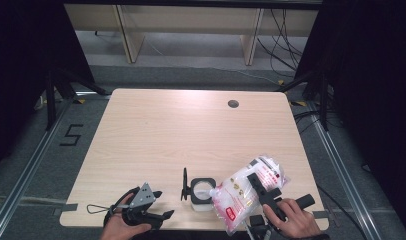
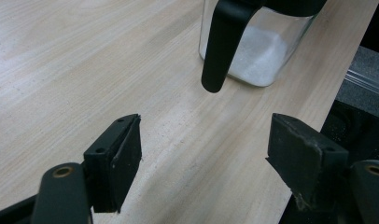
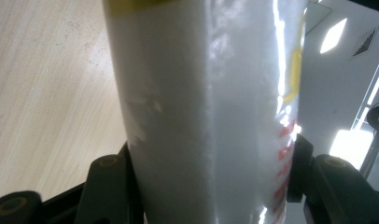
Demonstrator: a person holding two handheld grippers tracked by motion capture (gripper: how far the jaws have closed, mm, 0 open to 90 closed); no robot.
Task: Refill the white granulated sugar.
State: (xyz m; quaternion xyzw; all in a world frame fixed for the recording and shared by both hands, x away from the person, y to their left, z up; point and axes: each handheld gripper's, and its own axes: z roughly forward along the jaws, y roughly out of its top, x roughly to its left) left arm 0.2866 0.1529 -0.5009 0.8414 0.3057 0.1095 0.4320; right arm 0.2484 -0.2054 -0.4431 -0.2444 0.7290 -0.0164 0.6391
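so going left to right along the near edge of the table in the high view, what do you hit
left tool → black lid → glass jar → plastic bag of white powder

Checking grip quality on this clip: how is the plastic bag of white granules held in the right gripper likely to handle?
The bag of white granules probably behaves floppy: it bulges around the right gripper, whose jaws pinch its middle. Its glossy film looks slippery, so it may creep in the grip. Tilted with its lower end over the glass jar, the loose contents likely shift and feel heavy for its size.
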